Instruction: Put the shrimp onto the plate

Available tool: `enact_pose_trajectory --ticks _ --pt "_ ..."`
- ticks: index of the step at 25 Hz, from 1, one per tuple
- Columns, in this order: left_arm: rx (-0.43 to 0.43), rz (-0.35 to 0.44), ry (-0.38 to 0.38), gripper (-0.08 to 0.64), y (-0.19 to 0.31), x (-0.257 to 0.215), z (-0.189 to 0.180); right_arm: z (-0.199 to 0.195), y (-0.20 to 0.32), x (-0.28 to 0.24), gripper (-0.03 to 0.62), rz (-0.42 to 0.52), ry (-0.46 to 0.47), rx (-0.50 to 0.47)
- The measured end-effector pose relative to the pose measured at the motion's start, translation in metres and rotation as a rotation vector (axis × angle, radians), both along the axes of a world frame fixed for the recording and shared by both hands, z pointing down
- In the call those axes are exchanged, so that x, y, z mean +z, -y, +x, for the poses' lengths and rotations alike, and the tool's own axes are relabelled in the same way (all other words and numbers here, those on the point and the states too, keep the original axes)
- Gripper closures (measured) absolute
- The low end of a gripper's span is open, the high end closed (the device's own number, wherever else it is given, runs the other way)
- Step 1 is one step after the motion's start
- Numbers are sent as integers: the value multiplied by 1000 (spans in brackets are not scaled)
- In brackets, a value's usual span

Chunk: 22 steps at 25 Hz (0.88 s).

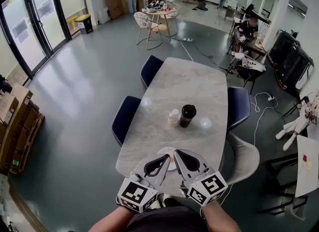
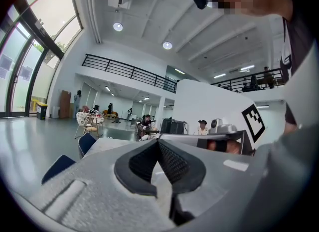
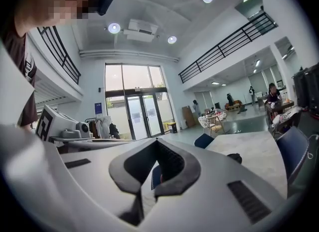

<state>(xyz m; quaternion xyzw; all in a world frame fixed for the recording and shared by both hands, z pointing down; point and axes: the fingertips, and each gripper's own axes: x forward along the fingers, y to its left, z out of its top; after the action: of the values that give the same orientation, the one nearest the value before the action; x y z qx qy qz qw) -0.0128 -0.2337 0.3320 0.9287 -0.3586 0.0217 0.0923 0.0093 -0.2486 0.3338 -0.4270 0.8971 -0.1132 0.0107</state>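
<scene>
Open hall, polished grey floor (image 1: 89, 71), with a pale marble-look table (image 1: 199, 86) in the middle of the head view.

- Left gripper (image 2: 158, 142): its own view shows the dark ribbed jaws with tips meeting, nothing between them.
- Right gripper (image 3: 157, 141): jaws likewise closed tip to tip, empty.
- Position: in the head view both grippers sit side by side over the table's near edge, their tips pointing inward and almost meeting above a small white round plate (image 1: 166, 151).
- Plate: only a sliver of rim shows between and beside the jaw tips.
- Shrimp: neither gripper holds it, and I cannot tell where it lies – the plate's surface is mostly covered by the grippers.
- Mid-table, well apart from the plate: a tall dark cup with a black lid (image 1: 188, 115), and just beside it on the left a small pale jar (image 1: 174, 117).
- Seating: dark blue padded chairs (image 1: 125, 118) along both long sides, and a light grey chair (image 1: 244, 158) at the near right corner.
- Far left: tall black-framed glass doors (image 1: 30, 21).
</scene>
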Motion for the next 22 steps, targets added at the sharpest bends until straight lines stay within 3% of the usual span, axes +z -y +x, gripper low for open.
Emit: enact_pose_trajectory --ticks 8,22 --pt "-21 44 -26 554 3 -16 -12 -11 -4 -20 592 56 -9 -14" --pt "-29 52 -42 552 17 -21 -12 -15 8 -25 592 78 -23 -24"
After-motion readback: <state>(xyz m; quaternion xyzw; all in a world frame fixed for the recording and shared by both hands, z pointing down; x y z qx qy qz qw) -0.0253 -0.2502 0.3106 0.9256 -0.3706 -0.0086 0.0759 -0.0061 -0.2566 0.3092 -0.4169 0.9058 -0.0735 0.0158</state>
